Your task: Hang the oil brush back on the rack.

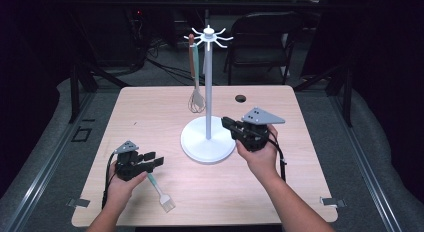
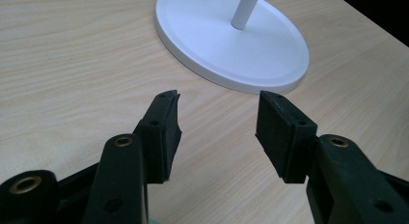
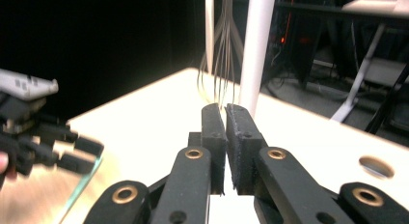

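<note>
The left gripper [image 1: 150, 160] sits low over the near left part of the wooden table [image 1: 150, 117], held in the person's left hand [image 1: 120, 184]. Its jaws stand apart with nothing between them; in the left gripper view the two black pads [image 2: 166, 125] frame bare tabletop, and the white round base [image 2: 231, 40] of the utensil stand lies just beyond them. A pale green basting brush [image 1: 161, 193] lies flat on the table just under and to the near side of this gripper, handle end toward the gripper, clear bristle head pointing to the near edge; whether the gripper touches it cannot be told. The right gripper [image 1: 227, 124] is held in the right hand [image 1: 260, 154] at the right of the stand, above the edge of its base, pointing left toward the white pole [image 1: 208, 92]. In the right gripper view its jaws are all but closed, only a thin slit between the pads [image 3: 241, 132], and nothing is held. The stand is in the middle of the table. A wire whisk [image 1: 196, 99] with a brown handle hangs from one of the hooks at the top [image 1: 209, 36], on the left of the pole, its wire head low and near the table. In the right gripper view the whisk wires [image 3: 222, 55] hang just left of the pole, beyond the jaw tips.
</note>
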`<state>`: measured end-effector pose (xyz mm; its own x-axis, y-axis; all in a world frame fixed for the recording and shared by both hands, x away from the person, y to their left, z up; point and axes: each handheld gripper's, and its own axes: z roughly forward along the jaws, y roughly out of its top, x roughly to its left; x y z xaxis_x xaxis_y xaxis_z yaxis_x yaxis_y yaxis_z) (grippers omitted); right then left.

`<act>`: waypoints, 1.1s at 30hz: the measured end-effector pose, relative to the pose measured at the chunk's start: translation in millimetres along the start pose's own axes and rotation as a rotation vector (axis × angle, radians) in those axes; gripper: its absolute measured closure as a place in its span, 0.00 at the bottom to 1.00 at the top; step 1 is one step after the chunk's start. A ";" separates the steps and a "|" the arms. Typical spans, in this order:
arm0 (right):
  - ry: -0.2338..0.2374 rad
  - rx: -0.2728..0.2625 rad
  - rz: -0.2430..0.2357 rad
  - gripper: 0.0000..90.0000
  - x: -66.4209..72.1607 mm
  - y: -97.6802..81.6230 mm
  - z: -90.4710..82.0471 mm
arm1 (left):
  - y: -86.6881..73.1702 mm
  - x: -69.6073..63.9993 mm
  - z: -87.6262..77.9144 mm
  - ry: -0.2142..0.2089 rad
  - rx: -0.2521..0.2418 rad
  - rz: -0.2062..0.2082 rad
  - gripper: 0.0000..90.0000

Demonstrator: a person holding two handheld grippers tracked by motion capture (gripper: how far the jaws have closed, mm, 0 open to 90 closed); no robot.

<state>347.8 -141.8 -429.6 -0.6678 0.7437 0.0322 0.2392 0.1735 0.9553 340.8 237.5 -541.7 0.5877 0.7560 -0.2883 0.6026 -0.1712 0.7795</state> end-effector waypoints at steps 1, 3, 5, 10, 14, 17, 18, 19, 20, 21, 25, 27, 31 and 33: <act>0.000 0.011 0.000 0.95 0.8 -6.1 0.3 | 0.0 0.1 -0.1 0.001 -0.002 -0.003 0.56; 0.008 0.024 0.015 0.95 2.0 -17.9 0.8 | 0.3 0.4 -0.1 0.001 -0.004 -0.007 0.56; 0.018 0.039 0.040 0.94 2.8 -29.1 0.7 | 0.4 0.7 0.0 0.003 -0.004 -0.007 0.56; 0.021 0.081 0.064 0.92 5.3 -55.6 0.3 | -0.5 2.6 0.2 0.009 0.000 -0.008 0.56; 0.025 0.106 0.088 0.91 5.8 -72.8 0.0 | -0.8 4.1 0.3 0.015 -0.002 -0.013 0.56; 0.026 0.128 0.096 0.91 6.1 -83.2 -0.6 | -1.0 4.9 0.3 0.017 0.001 -0.012 0.56; 0.024 0.129 0.099 0.90 6.3 -86.6 -0.4 | -1.1 5.0 0.3 0.018 0.002 -0.012 0.56; 0.025 0.136 0.105 0.90 6.6 -89.7 -0.2 | -1.1 5.2 0.1 0.020 0.004 -0.013 0.56; 0.029 0.150 0.104 0.89 6.5 -92.5 -0.4 | -1.1 5.2 0.1 0.020 0.004 -0.013 0.56; 0.031 0.157 0.104 0.89 6.6 -95.5 -0.2 | -1.3 5.5 0.2 0.021 0.002 -0.014 0.56; 0.050 0.218 0.117 0.83 7.9 -106.8 3.9 | -1.8 6.2 0.2 0.023 0.005 -0.016 0.56; 0.053 0.257 0.110 0.81 9.0 -111.9 5.3 | -1.9 6.6 -0.3 0.023 0.009 -0.016 0.56; 0.053 0.299 0.087 0.75 12.5 -121.7 9.3 | -2.2 8.0 -0.4 0.026 0.010 -0.017 0.56; 0.060 0.306 0.088 0.73 15.3 -125.0 11.3 | -2.5 8.3 0.0 0.026 0.004 -0.021 0.56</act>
<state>315.7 -144.8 -551.8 -0.6731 0.7269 0.1365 0.4927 0.3031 0.8157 344.2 244.2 -546.1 0.5607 0.7757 -0.2899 0.6168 -0.1576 0.7712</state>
